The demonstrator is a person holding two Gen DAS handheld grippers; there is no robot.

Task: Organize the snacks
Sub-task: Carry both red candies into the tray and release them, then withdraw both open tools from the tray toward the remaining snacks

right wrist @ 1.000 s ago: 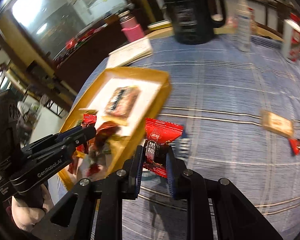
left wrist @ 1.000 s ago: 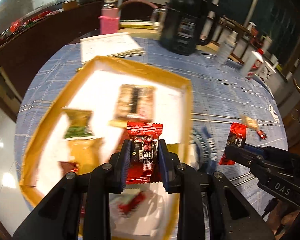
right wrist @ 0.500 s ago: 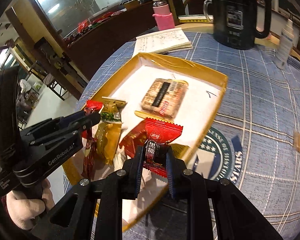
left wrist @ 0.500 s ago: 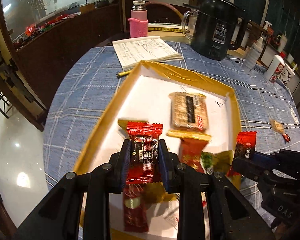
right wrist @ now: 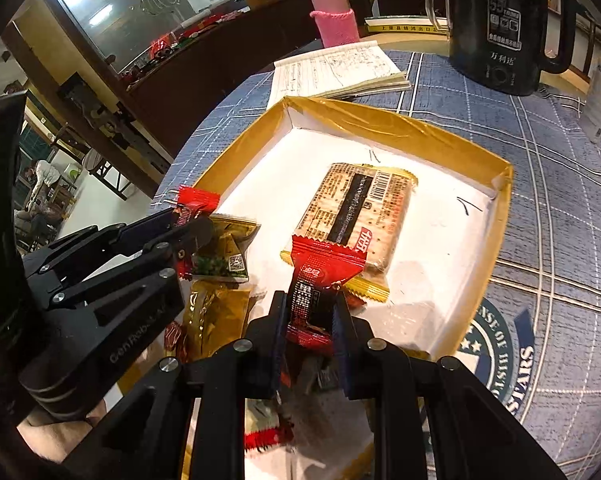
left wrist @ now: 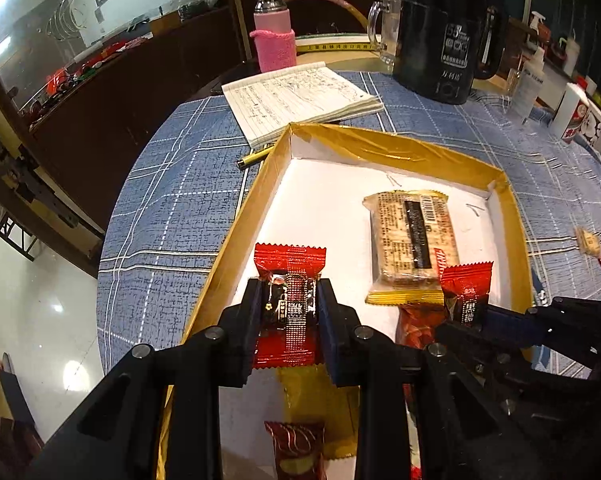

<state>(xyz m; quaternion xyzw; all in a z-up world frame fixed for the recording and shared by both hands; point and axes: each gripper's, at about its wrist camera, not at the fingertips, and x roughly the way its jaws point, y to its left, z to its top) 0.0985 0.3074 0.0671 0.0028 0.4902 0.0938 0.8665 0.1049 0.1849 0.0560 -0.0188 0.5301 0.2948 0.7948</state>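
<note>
Two red snack packets hang over the gold-rimmed tray (left wrist: 244, 216): the left gripper (left wrist: 288, 312) clenches one red packet (left wrist: 288, 284) above the tray's near left part, and the right gripper (right wrist: 310, 320) pinches the other red packet (right wrist: 320, 280) just in front of the cracker pack (right wrist: 356, 216). Best to lower each onto bare white floor, clear of the piled wrappers, before letting go, keeping the two tools apart.

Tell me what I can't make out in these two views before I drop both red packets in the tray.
- Near end of the tray: left wrist view, covered by the left gripper.
- Snacks under the right gripper: right wrist view, its fingers hide them.
- Two small snacks on the cloth: left wrist view, too small to identify.
- Notebook writing: too small.
</note>
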